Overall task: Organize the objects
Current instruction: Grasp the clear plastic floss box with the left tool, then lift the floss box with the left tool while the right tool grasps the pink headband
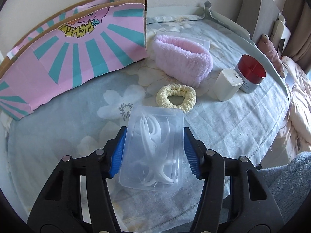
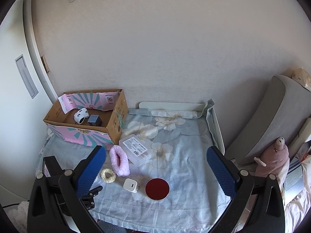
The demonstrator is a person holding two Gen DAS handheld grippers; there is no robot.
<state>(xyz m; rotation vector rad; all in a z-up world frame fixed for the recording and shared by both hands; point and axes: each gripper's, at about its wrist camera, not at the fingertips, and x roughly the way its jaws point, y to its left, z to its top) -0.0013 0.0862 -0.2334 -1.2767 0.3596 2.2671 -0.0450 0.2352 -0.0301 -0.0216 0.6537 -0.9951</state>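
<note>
A clear plastic box of white floss picks (image 1: 153, 151) lies on the flowered cloth, and my left gripper (image 1: 155, 129) is shut on it, a blue pad against each long side. Just beyond it lie a yellow scrunchie (image 1: 176, 98), a pink fluffy headband (image 1: 182, 62), a white charger (image 1: 227, 85) and a red-lidded jar (image 1: 250, 73). The pink and teal cardboard box (image 1: 77, 58) stands at the back left. My right gripper (image 2: 156, 151) hangs open above the table with nothing between its fingers; the charger (image 2: 131, 185) and jar (image 2: 157, 188) lie below it.
The cardboard box (image 2: 114, 124) holds a panda-print item (image 2: 81, 114) and a dark cube (image 2: 94, 120). A flat labelled clear case (image 2: 136, 149) lies behind the headband (image 2: 119, 161). A raised white rim (image 2: 217, 128) edges the table. A grey cushion (image 2: 272, 120) and pink plush toy (image 2: 274, 159) sit on the right.
</note>
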